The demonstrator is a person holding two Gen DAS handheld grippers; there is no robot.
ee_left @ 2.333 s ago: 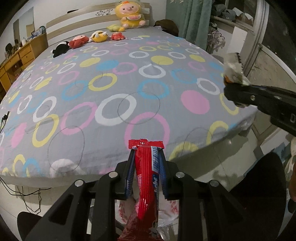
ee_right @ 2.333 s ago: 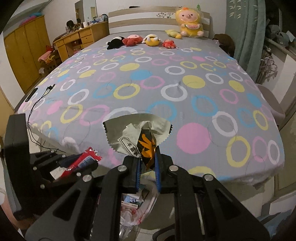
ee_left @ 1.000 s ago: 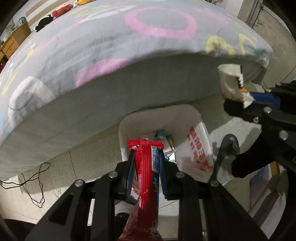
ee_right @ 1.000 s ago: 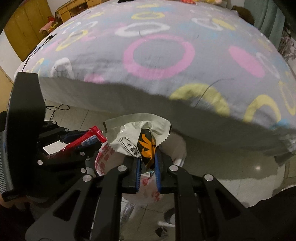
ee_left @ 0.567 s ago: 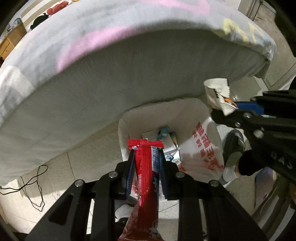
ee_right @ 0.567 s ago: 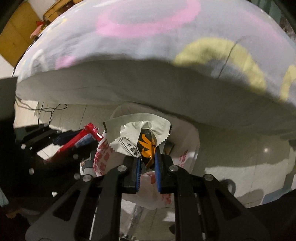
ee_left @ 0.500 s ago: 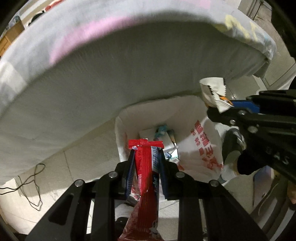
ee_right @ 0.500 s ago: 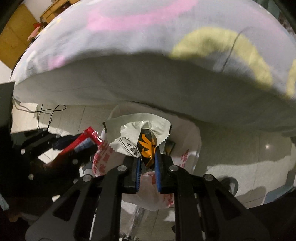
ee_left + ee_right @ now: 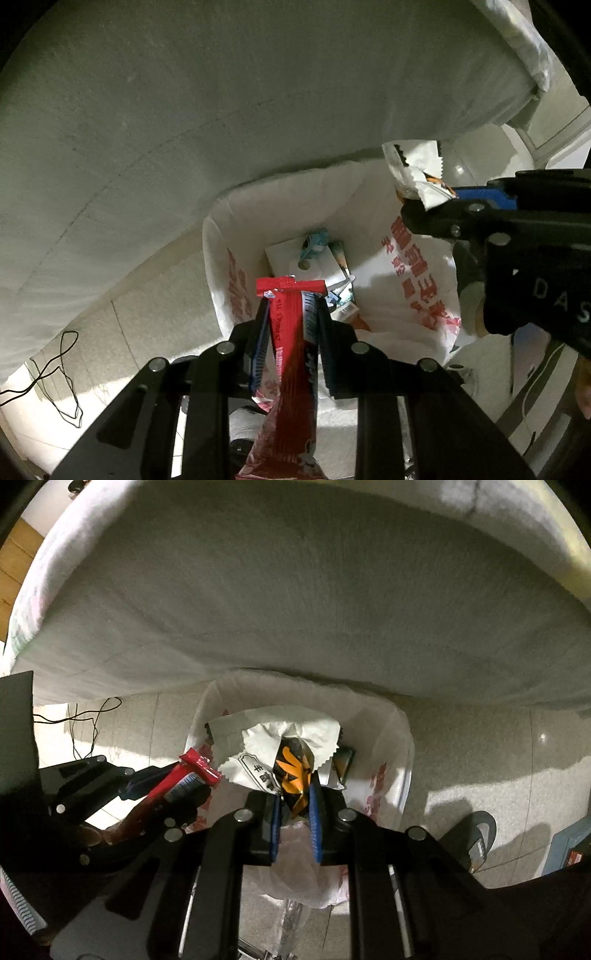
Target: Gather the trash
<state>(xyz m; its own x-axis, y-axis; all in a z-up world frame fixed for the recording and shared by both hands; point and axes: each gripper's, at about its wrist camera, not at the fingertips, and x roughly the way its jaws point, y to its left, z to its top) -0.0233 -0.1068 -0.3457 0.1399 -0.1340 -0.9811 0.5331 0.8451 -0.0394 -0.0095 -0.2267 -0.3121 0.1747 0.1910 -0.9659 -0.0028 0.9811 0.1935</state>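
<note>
My left gripper (image 9: 291, 306) is shut on a red snack wrapper (image 9: 291, 332) and holds it over the open trash bin (image 9: 373, 206), which is lined with a white bag with red print. My right gripper (image 9: 293, 797) is shut on a white and orange snack wrapper (image 9: 273, 746), also above the bin (image 9: 402, 738). In the left wrist view the right gripper (image 9: 424, 206) comes in from the right with its wrapper (image 9: 413, 170) at the bin's far right rim. In the right wrist view the left gripper (image 9: 195, 779) with the red wrapper (image 9: 184, 775) is at the bin's left rim.
The bed's hanging sheet (image 9: 221, 110) overhangs the bin from behind and also fills the top of the right wrist view (image 9: 295, 609). Several pieces of trash (image 9: 306, 258) lie in the bin. A black cable (image 9: 55, 369) lies on the tiled floor at left. A slippered foot (image 9: 480, 834) stands right of the bin.
Both grippers have dropped from above the bed to the floor-level bin and closed in over its opening, still holding their wrappers. The right gripper has moved over the bin's rim.
</note>
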